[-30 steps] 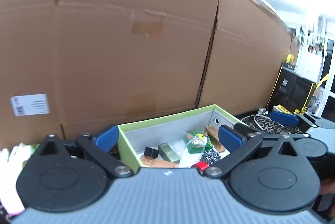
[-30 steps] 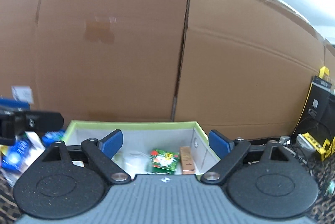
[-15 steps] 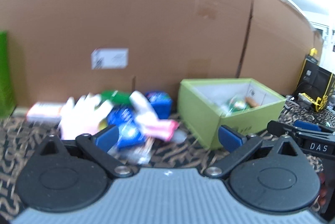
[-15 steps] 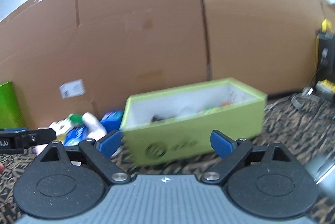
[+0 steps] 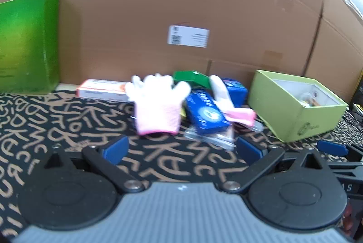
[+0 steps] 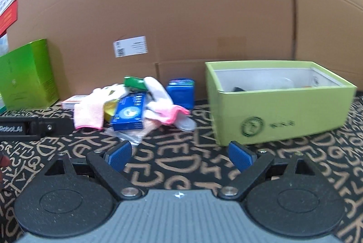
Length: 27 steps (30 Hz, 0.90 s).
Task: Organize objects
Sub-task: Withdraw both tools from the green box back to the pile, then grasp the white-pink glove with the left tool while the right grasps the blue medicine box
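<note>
A pile of loose objects lies on the patterned cloth: a pink-and-white glove (image 5: 158,104) (image 6: 90,111), a blue box (image 5: 206,113) (image 6: 131,111), a second glove (image 5: 229,102) (image 6: 163,104), a blue tin (image 6: 181,91), a small green box (image 5: 192,77) and a white-and-orange carton (image 5: 102,89). An open light-green box (image 5: 292,116) (image 6: 279,116) with small items inside stands to the pile's right. My left gripper (image 5: 181,150) is open and empty, short of the pile. My right gripper (image 6: 179,153) is open and empty, in front of the gap between pile and box.
A cardboard wall (image 5: 181,4) stands behind everything. A tall bright-green box (image 5: 27,43) (image 6: 25,77) stands at the far left. The left gripper's body (image 6: 34,126) shows at the left of the right wrist view.
Both grippers have pulled back from above the light-green box and swung left. The pile of gloves and boxes has come into view. Both stay open and empty.
</note>
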{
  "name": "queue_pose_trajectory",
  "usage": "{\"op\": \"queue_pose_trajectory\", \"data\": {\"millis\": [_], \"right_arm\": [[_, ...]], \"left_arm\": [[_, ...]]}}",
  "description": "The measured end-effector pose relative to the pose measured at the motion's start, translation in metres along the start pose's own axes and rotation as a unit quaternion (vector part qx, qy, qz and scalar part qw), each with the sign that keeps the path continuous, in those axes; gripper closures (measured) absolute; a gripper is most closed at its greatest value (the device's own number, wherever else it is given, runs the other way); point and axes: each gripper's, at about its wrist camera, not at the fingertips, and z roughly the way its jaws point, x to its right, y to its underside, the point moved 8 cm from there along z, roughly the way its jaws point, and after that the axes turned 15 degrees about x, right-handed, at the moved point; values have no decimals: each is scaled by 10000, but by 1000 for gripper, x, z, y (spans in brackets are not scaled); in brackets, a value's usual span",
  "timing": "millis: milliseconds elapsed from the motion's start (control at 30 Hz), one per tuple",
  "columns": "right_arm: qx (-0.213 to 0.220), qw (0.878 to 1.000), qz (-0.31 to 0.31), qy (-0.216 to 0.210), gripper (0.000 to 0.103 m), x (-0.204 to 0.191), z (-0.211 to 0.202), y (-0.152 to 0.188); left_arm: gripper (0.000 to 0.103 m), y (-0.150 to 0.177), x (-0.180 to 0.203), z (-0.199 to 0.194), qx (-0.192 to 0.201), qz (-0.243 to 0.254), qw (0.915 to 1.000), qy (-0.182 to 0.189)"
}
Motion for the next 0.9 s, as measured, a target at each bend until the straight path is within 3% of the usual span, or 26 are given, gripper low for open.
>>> {"op": "queue_pose_trajectory", "data": {"millis": [367,600,633,733,767,833,867,900], "right_arm": [[-393,9974,-410,-450,12,-43,80,7],[-529,9966,-452,-438,15,-51,119,9],[-529,9965,-481,-435,17,-53,122,9],[-627,9958,-459,-491,42,-54,128,13],[-636,9960,-393,-494,42,-53,127,13],[-587,9962,-386,-509,42,-52,121,11],[-548,9963,-413,-513,43,-52,118,10],[-501,9964,-437,-518,43,-53,113,7]], "left_arm": [[0,-8,-38,52,-163,-96,9996,-218],[9,-18,-42,86,-157,20,9998,-149],[9,-18,-42,91,-173,30,9998,-135],[10,-19,-39,104,-188,118,9997,-110],[13,-18,-37,107,-213,178,9996,-104],[36,-15,-35,113,-309,268,9991,-50],[42,-13,-35,115,-383,271,9989,-43],[56,-11,-36,116,-465,244,9986,-56]]}}
